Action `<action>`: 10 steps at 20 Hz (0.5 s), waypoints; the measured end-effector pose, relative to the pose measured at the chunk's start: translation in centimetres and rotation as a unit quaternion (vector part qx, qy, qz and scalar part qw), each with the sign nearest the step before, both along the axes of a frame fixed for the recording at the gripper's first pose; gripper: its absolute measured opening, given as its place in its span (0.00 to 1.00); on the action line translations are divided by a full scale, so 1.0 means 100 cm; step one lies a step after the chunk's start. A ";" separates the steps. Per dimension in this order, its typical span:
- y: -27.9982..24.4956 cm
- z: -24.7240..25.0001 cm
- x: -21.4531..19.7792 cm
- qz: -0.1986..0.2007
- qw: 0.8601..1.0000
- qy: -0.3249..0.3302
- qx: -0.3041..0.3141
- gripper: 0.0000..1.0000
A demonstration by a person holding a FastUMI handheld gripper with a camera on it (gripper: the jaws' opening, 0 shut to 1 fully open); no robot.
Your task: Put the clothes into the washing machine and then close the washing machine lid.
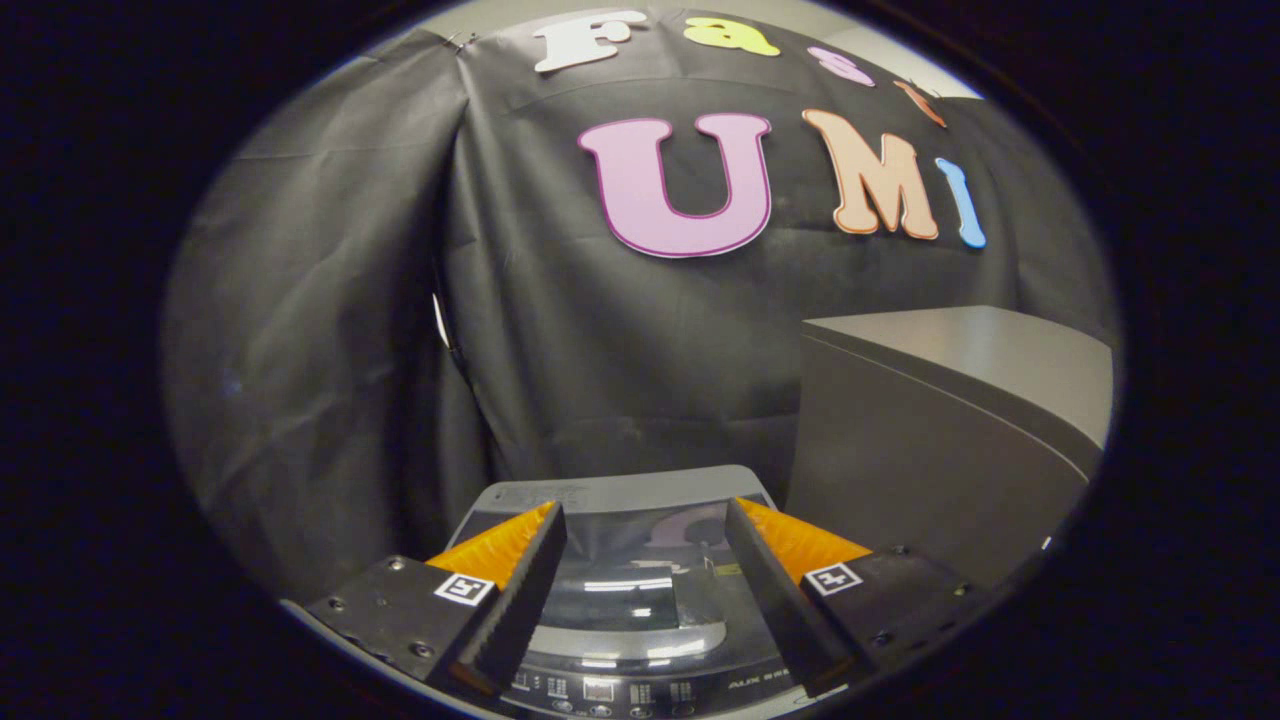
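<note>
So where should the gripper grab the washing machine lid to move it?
Probably the lid's near edge, just beyond the control panel, coming down from above. The glossy lid seems to lie flat on the washing machine, so only an edge offers hold. The gripper hovers open over it.

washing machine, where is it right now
In the gripper view the washing machine sits low, directly under and between the open claw's fingers, its glossy lid down. A grey cabinet stands just to its right, the black cloth wall behind.
</note>
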State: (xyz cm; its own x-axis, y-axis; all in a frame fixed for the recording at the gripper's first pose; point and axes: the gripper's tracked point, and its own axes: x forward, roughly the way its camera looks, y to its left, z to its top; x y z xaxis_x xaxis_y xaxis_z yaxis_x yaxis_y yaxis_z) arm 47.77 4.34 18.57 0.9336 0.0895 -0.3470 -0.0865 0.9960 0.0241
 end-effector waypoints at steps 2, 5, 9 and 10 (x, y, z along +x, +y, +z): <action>-0.002 0.012 -0.021 0.003 1.000 -0.001 0.010 0.97; -0.005 0.027 -0.053 0.016 0.999 -0.005 0.029 0.97; -0.026 0.050 -0.094 0.021 0.999 -0.026 0.022 0.97; -0.032 0.053 -0.104 0.021 0.999 -0.029 0.016 0.97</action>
State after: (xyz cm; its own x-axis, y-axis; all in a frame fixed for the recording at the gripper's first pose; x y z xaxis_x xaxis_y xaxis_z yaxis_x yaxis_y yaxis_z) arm 37.40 1.11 23.83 0.9474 0.1391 -0.2883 -0.1304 0.9902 0.0492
